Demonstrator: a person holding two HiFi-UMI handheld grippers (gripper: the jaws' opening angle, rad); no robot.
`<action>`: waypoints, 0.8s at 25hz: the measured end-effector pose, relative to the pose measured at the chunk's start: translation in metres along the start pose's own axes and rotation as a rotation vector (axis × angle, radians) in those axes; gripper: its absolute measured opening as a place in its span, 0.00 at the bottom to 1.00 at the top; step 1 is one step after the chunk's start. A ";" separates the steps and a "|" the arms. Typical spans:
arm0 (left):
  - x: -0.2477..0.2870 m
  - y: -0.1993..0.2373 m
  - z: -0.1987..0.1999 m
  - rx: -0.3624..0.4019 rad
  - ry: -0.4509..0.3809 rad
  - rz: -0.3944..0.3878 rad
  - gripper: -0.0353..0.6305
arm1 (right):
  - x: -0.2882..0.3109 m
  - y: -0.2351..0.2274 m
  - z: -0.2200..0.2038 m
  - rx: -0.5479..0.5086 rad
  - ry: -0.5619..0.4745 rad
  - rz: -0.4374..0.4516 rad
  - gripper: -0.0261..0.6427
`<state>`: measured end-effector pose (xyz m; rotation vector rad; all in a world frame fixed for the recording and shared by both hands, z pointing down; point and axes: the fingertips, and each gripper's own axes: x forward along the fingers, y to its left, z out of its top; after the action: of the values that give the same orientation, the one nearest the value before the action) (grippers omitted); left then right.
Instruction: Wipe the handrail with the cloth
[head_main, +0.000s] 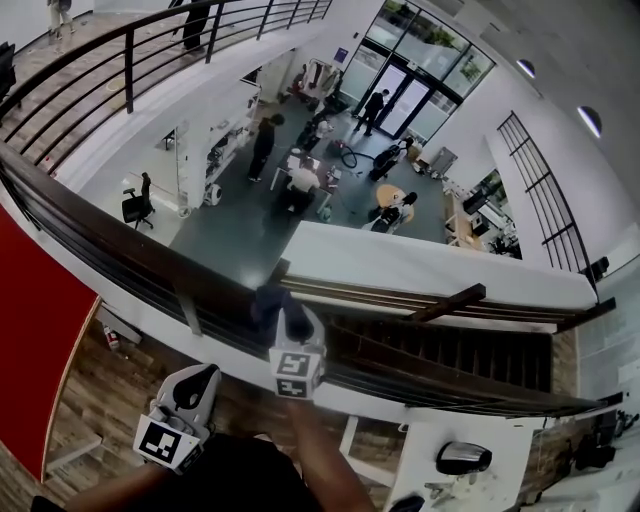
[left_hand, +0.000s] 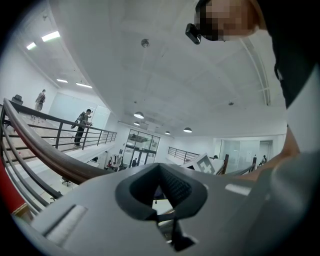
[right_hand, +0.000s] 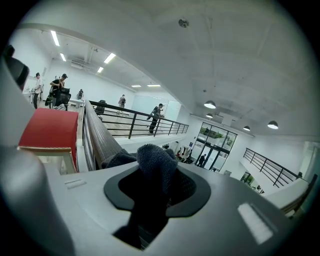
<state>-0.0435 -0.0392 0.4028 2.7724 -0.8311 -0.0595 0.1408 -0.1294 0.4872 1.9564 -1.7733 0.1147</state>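
Note:
The dark wooden handrail (head_main: 120, 240) curves from the left edge down to the lower right, above an open atrium. A dark grey cloth (head_main: 268, 300) lies bunched on top of the rail, with my right gripper (head_main: 290, 335) shut on it from the near side. In the right gripper view the cloth (right_hand: 155, 165) fills the jaws of the right gripper (right_hand: 157, 187), and the handrail (right_hand: 100, 135) runs away to the left. My left gripper (head_main: 192, 392) hangs lower left, short of the rail, shut and holding nothing. In its own view the left gripper (left_hand: 162, 192) faces the handrail (left_hand: 45, 150).
Beyond the rail is a drop to a lower floor with people and desks (head_main: 300, 170). A red panel (head_main: 30, 320) stands at the left. A stairway (head_main: 450, 345) descends at the right, and a white desk (head_main: 480, 440) is at the lower right. Metal bars run under the rail.

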 end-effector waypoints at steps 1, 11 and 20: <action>0.001 -0.003 0.000 -0.001 0.000 -0.002 0.05 | -0.002 -0.004 -0.002 0.003 0.000 -0.003 0.19; 0.010 -0.029 0.000 -0.002 -0.013 -0.010 0.05 | -0.017 -0.028 -0.017 0.019 0.002 -0.019 0.19; 0.015 -0.049 -0.008 0.004 -0.004 -0.026 0.05 | -0.029 -0.048 -0.030 0.033 0.010 -0.042 0.19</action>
<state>-0.0037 -0.0056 0.3991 2.7885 -0.7967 -0.0685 0.1905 -0.0890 0.4879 2.0118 -1.7331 0.1397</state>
